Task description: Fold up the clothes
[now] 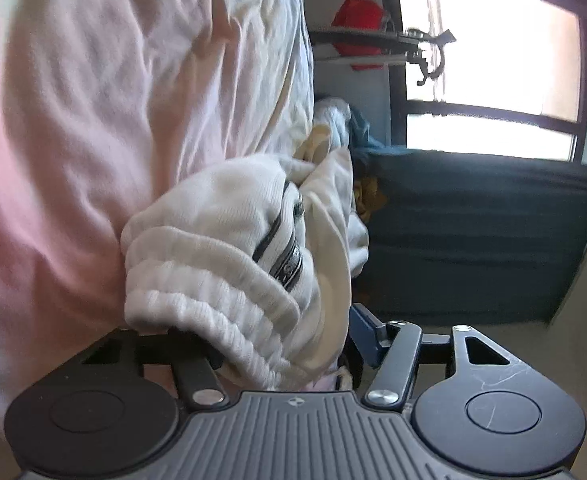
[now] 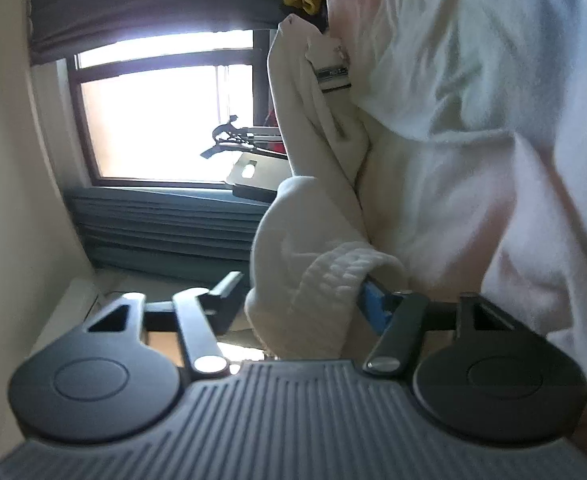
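White garment (image 1: 229,248), ribbed hem bunched in left gripper (image 1: 277,344), right gripper (image 2: 305,300) clamping fabric

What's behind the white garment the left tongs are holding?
Behind the white garment: pink cloth, a dark couch, a window. The garment covers whatever lies directly behind it.

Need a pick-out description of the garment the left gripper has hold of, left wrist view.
Start at the big pale pink sheet filling the left of the left wrist view. At its lower right edge, bunched over the left gripper, is the white ribbed knit garment. Unlike the smooth cloth around it, it has thick ribbing and dark patterned stripe bands.
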The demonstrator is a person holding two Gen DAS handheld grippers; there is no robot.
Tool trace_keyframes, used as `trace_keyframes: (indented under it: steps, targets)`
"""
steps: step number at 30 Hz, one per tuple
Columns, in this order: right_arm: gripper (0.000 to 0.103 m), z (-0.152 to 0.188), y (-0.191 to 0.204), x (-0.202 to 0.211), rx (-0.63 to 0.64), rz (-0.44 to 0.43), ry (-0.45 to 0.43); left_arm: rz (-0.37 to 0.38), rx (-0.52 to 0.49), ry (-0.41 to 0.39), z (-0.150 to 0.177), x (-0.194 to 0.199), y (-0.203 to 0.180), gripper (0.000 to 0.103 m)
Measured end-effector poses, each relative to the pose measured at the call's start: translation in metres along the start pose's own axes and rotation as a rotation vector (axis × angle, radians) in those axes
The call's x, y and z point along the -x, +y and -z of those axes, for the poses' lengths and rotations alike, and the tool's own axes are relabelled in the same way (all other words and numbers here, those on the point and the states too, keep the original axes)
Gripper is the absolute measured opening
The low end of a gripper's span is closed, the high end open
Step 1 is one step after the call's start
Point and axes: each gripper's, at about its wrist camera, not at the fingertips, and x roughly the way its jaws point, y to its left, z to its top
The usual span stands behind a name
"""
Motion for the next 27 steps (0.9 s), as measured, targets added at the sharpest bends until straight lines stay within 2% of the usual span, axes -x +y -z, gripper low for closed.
trace_keyframes:
  steps: [1,2,3,4,5,9,13,18,20,22,27]
  targets:
    - [0.025,0.001,0.0,0.001,0.004,0.008,-0.009,0.001,-0.002,-0.015,-0.001,0.003,0.0,0.055]
    - [0.018,0.002,0.001,0.003,0.011,0.018,-0.024,-0.001,-0.005,-0.029,-0.002,0.005,0.0,0.05]
    - [0.017,0.004,0.004,0.005,0.023,0.027,-0.043,-0.005,-0.004,-0.038,-0.003,0.007,0.0,0.04]
    - [0.014,0.007,0.009,0.007,0.039,0.032,-0.056,-0.011,0.0,-0.043,-0.004,0.009,0.001,0.035]
    - [0.012,0.008,0.014,0.009,0.06,0.039,-0.065,-0.021,0.002,-0.047,-0.007,0.01,0.0,0.024]
    - [0.009,0.017,0.045,0.024,0.115,0.045,-0.091,-0.05,-0.062,-0.084,-0.017,0.021,-0.017,0.017]
    - [0.008,0.056,0.087,0.045,0.165,0.0,-0.062,-0.075,-0.198,-0.166,-0.027,0.053,-0.053,0.014]
    - [0.008,0.117,0.132,0.06,0.28,-0.041,0.031,-0.111,-0.367,-0.171,-0.052,0.075,-0.113,0.012]
    - [0.007,0.143,0.145,0.058,0.321,-0.056,0.08,-0.14,-0.456,-0.186,-0.061,0.082,-0.14,0.012]
    - [0.007,0.165,0.151,0.054,0.332,-0.074,0.131,-0.159,-0.5,-0.2,-0.07,0.092,-0.159,0.012]
    - [0.007,0.224,0.153,0.021,0.378,-0.123,0.292,-0.258,-0.587,-0.305,-0.108,0.097,-0.192,0.011]
